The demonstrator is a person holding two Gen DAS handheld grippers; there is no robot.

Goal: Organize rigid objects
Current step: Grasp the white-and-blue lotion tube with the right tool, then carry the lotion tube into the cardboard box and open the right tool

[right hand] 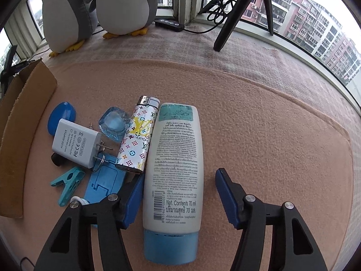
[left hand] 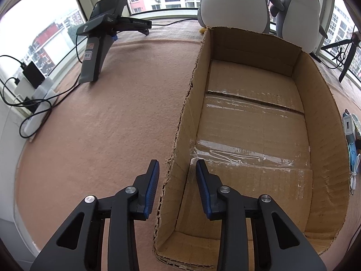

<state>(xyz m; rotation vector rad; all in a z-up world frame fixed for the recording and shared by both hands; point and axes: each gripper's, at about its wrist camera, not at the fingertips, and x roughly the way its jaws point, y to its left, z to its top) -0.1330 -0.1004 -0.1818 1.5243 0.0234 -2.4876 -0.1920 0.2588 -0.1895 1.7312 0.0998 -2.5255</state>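
Nearest the right wrist camera, the right gripper [right hand: 180, 187] straddles a white plastic lotion tube with a light blue cap [right hand: 173, 176], which lies flat on the pink fleece-covered bench [right hand: 259, 124], cap toward the camera. Its blue-padded fingers [right hand: 226, 194] stand partly open; the left pad sits against or just beside the tube's side, the right pad is clear of it with bare cloth between, so the tube is not clamped. Touching the tube's left side lies a white monogram-printed lighter with a chrome top [right hand: 137, 135]. Further left is a cluster: a clear blue glass perfume bottle [right hand: 112, 125], a white AC wall adapter with exposed prongs [right hand: 73, 142], a blue oval case [right hand: 61, 116], a teal plastic clothes peg [right hand: 68, 184] and a light blue flat plastic stand [right hand: 105, 186] partly under the adapter and lighter. In the left wrist view, the left gripper [left hand: 177, 169] sits astride the torn left wall of an open brown cardboard box [left hand: 255, 122], one pad outside, one inside; the gap is narrow, yet whether the pads press the cardboard cannot be told. No objects lie on the visible part of the box's taped floor. Two plush penguins [left hand: 234, 2] stand behind it by the window, and a black handheld device on a stand [left hand: 101, 33] sits well to the left.
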